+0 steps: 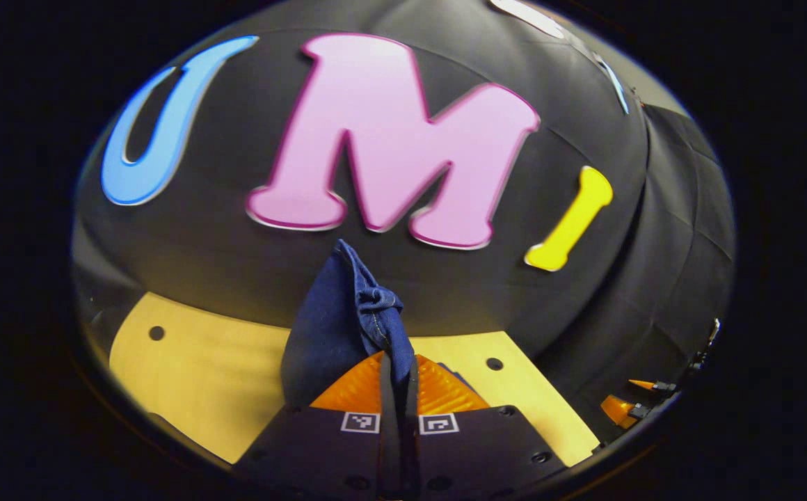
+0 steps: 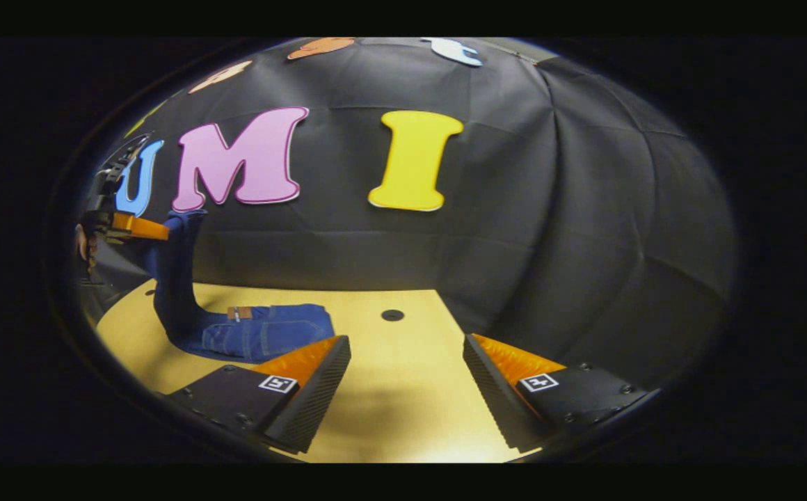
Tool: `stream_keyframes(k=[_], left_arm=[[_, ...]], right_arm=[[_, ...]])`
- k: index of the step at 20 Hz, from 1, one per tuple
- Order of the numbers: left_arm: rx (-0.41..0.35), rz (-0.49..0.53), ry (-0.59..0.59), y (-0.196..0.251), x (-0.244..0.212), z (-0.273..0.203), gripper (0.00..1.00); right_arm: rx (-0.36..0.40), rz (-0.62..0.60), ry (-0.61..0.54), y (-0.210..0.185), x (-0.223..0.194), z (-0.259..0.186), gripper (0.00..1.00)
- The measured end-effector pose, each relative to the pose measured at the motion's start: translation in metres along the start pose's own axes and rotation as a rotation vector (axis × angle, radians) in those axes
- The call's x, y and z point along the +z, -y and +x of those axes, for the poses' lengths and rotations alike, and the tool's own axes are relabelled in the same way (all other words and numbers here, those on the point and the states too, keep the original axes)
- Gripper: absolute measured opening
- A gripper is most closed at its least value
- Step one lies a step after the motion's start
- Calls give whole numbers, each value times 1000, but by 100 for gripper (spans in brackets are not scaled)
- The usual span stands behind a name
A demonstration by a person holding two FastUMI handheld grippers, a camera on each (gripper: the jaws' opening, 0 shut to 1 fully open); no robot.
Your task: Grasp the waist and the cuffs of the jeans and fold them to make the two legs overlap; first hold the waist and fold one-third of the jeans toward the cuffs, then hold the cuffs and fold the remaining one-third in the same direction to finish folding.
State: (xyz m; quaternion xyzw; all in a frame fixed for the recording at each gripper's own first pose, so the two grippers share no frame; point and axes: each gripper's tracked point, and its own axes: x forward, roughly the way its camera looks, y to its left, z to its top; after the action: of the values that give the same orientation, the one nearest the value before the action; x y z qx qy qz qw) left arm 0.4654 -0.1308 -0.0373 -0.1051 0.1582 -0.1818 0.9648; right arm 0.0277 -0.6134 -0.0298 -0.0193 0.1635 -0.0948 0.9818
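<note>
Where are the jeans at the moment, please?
In the right gripper view the jeans lie on the table at left, one end lifted by the left gripper; in the left gripper view that end is pinched between its jaws.

So the table (image 2: 403, 390) is a pale yellowish wood top with a few small round holes in it: one dark hole (image 2: 392, 315) sits toward the far edge in the right gripper view, and the left gripper view shows two more, one far left (image 1: 156, 332) and one far right (image 1: 494, 363). The far edge runs right up against the black cloth wall. Lying on the table is a pair of dark blue jeans (image 2: 264, 334), flat on the left part with the waist end and its little brown patch showing, while one end rises up off the surface.
</note>
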Motion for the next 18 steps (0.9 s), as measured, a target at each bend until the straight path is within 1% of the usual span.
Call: stream_keyframes(k=[3, 4, 7, 9, 11, 12, 13, 14, 15, 18], left_arm=[[-70, 43, -77, 48, -31, 47, 6], [-83, 51, -108, 61, -44, 64, 6], [-83, 63, -219, 81, -95, 94, 6], [-68, 65, -263, 86, -118, 113, 6], [-49, 91, -311, 87, -139, 126, 5], [-36, 101, -321, 86, -144, 129, 13], [-34, 101, -306, 85, -143, 129, 22], [-31, 96, -280, 85, -137, 121, 24], [-44, 83, -253, 91, -127, 111, 42], [-59, 73, -130, 86, -92, 69, 99]], right_arm=[[-39, 44, -14, 24, -11, -22, 99], [-49, 53, -20, 30, -16, -29, 100], [-68, 76, -42, 41, -31, -50, 99], [-71, 84, -50, 41, -36, -61, 100], [-74, 81, -61, 40, -43, -71, 100], [-75, 83, -63, 38, -41, -78, 100], [-74, 84, -60, 36, -39, -81, 100], [-76, 82, -55, 35, -37, -84, 100], [-76, 79, -46, 34, -34, -87, 100], [-63, 72, -14, 27, -17, -102, 99]])
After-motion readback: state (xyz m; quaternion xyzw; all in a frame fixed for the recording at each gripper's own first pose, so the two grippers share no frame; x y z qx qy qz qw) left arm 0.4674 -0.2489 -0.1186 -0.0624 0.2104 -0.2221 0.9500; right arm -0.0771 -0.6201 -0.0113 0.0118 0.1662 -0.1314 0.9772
